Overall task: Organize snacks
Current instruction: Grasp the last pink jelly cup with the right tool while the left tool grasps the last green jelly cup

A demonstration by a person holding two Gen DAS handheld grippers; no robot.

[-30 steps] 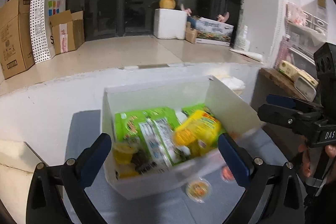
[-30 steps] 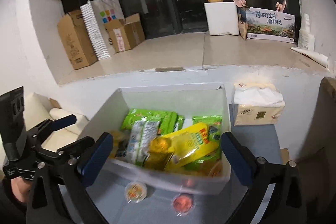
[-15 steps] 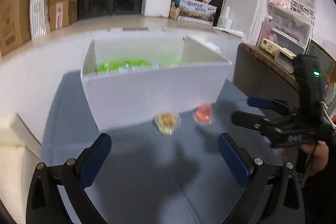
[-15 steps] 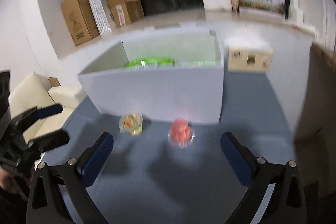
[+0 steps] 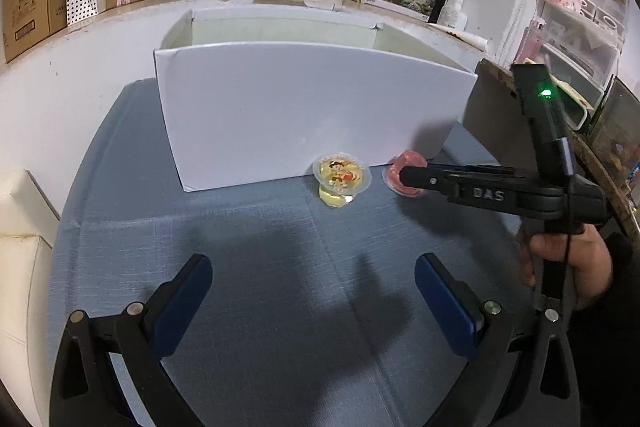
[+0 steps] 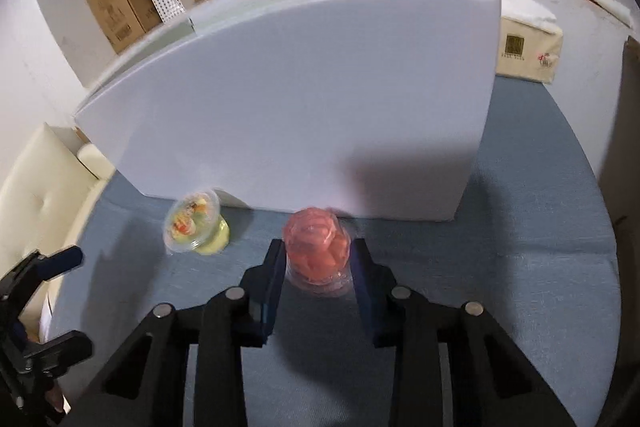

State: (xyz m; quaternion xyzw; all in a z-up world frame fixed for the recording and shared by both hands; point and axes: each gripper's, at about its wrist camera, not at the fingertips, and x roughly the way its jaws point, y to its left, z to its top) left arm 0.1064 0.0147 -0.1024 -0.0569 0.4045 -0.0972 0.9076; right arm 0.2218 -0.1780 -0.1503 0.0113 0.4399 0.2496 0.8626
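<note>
Right claw (image 6: 318, 259) now closed around red jelly cup (image 6: 318, 245), white box (image 5: 304, 115) contents hidden

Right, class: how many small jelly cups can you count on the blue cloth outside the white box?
2. The yellow jelly cup sits free before the white box; the red jelly cup is between the right gripper jaws. Others may be hidden inside the box.

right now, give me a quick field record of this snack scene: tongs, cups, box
right tongs: closed around the red clear-plastic jelly cup, cup on the blue-grey tablecloth
left tongs: open, empty, above the cloth
yellow clear-plastic jelly cup: on the cloth, left of the red cup, untouched
large white cardboard box: behind both cups, contents hidden
tissue box: right of the white box
</note>
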